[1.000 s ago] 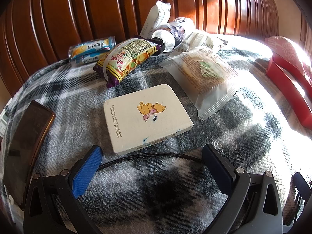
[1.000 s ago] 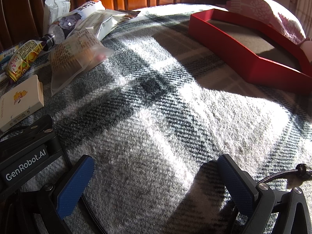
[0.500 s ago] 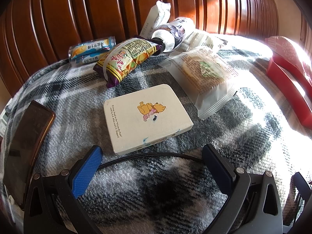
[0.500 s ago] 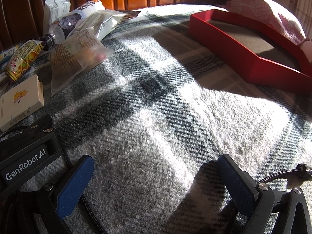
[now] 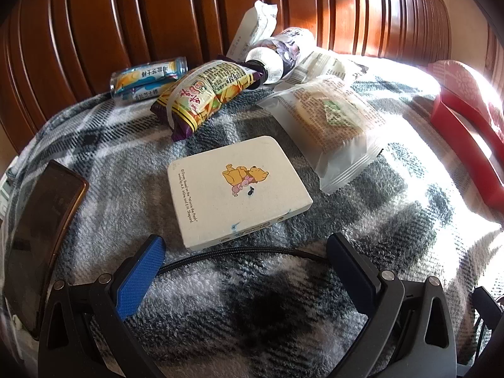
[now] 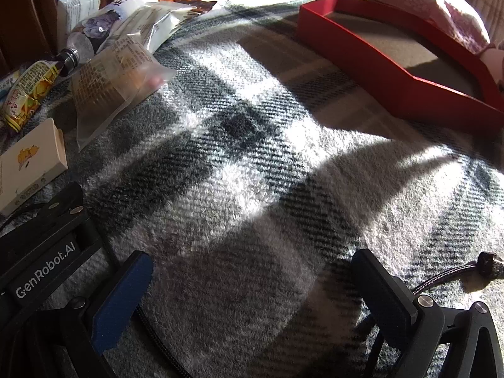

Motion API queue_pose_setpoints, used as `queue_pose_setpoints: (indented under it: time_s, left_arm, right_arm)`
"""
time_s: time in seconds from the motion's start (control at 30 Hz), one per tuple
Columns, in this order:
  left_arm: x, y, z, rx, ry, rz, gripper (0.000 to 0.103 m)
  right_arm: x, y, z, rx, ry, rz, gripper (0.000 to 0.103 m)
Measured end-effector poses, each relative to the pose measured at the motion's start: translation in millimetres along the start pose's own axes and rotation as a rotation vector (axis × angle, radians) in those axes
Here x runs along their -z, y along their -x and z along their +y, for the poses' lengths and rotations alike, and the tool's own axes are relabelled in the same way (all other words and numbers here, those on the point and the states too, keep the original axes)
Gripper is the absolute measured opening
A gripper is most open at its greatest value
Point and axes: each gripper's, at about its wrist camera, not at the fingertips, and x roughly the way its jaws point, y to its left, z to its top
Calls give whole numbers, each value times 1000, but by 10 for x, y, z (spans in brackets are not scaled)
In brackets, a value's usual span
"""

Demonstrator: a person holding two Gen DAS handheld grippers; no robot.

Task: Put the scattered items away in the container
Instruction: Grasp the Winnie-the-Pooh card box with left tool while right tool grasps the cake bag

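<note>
Left wrist view only: dark phone (image 5: 41, 236) beside wide-open left tongs (image 5: 245, 252) (right tongs (image 6: 252, 271) likewise agape, empty).

You see the red tray (image 5: 466, 145) cut off at the right edge, the phone (image 5: 41, 230) clipped at left, and the bottle (image 5: 280, 53) half buried under packets.

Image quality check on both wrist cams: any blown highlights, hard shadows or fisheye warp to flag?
Left wrist: sun blows out the right edge around the red tray; headboard slats bow from fisheye; the cream box is sharp and evenly lit. Right wrist: hard pointed shadows cross the plaid blanket; the pillow is overexposed; the snack pile sits in shade.
</note>
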Motion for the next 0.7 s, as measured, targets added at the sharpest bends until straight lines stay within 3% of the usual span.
queue_pose_setpoints:
  time_s: [0.13, 0.23, 0.33, 0.4, 0.5, 0.7]
  left_arm:
    - [-33, 18, 21, 3, -8, 48, 103]
    - [-62, 65, 128, 44, 11, 86, 103]
    - [-114, 133, 261, 73, 95, 99, 103]
    - [-159, 162, 318, 60, 150, 85, 103]
    - [-318, 124, 284, 30, 135, 71, 103]
    - [-625, -154, 168, -14, 197, 168, 103]
  right_arm:
    - [-65, -15, -27, -31, 21, 96, 103]
    - [-33, 26, -86, -69, 12, 101, 103]
    - [13, 62, -62, -52, 13, 91, 103]
    - [30, 77, -54, -40, 2, 85, 103]
    - [75, 112, -56, -38, -6, 71, 103]
    - [113, 201, -42, -29, -16, 52, 103]
